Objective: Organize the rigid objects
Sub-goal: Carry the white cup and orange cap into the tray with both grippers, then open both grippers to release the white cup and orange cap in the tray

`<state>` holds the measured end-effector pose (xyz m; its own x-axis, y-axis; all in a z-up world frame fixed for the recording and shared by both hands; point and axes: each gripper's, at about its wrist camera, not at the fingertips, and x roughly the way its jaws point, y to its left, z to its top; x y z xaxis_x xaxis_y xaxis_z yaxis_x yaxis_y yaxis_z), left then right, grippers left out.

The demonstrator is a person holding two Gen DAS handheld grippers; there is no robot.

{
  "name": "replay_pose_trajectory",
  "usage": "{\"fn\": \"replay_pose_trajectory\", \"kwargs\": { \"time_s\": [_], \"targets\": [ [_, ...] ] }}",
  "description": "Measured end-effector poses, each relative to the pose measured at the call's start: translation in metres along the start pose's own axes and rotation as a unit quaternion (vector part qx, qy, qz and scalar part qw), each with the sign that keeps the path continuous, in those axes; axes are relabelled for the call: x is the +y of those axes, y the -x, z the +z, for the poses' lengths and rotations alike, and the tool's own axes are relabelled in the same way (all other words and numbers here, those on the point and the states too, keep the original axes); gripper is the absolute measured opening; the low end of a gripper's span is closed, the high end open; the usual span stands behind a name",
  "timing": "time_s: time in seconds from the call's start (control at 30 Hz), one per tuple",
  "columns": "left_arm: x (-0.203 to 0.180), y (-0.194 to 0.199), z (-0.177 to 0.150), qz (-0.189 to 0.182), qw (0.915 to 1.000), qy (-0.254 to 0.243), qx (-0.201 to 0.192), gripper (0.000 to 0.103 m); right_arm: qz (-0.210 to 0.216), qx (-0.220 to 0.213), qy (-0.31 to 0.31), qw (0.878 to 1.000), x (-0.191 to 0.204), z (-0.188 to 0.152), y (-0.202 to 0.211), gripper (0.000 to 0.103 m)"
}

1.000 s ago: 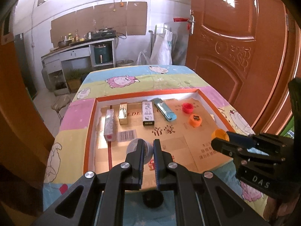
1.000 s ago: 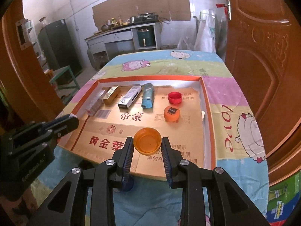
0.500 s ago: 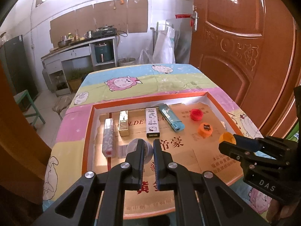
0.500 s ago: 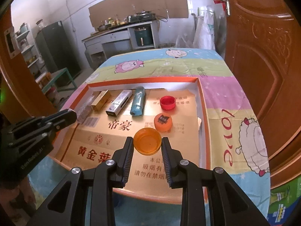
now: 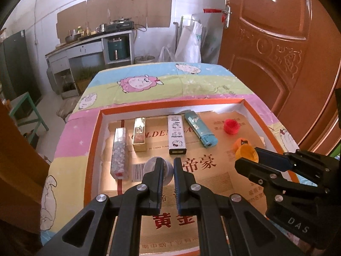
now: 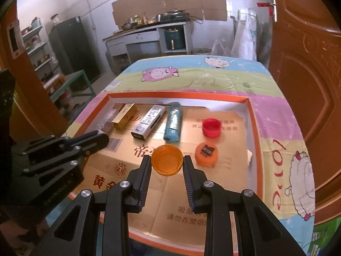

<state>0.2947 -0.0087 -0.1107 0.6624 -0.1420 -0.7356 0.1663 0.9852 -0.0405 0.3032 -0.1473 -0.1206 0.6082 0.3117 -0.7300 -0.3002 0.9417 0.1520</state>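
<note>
Gripping a yellow cap (image 6: 167,160) between its fingertips, the right gripper (image 6: 167,162) hangs over the tray (image 6: 253,115), jaws narrowed onto the cap's rim, open side up; the cap sits above the cardboard liner (image 6: 213,192), just left of an orange cap (image 6: 206,152) lying there; a red cap (image 6: 211,127) lies farther back; the left gripper (image 5: 168,168) is pinched nearly closed on the rim of a clear cap (image 5: 156,167), held over the liner near the barcode, in front of the row of lighters; that row lies along the tray's far left: a clear lighter (image 5: 119,149), a gold lighter (image 5: 139,134), a white lighter (image 5: 176,134) and a blue lighter (image 5: 200,131), side by side, apart from one another; the tray rests on a cartoon-print tablecloth (image 5: 149,81).
</note>
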Motion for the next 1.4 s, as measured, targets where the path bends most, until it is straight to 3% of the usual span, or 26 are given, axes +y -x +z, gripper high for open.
{"fn": "replay_pose_trajectory", "kwargs": {
  "time_s": [1.4],
  "targets": [
    [0.009,-0.030,-0.003,0.009,0.9997,0.008,0.023,0.010,-0.005,0.031,0.015,0.999,0.003,0.001,-0.037,0.031]
  ]
}}
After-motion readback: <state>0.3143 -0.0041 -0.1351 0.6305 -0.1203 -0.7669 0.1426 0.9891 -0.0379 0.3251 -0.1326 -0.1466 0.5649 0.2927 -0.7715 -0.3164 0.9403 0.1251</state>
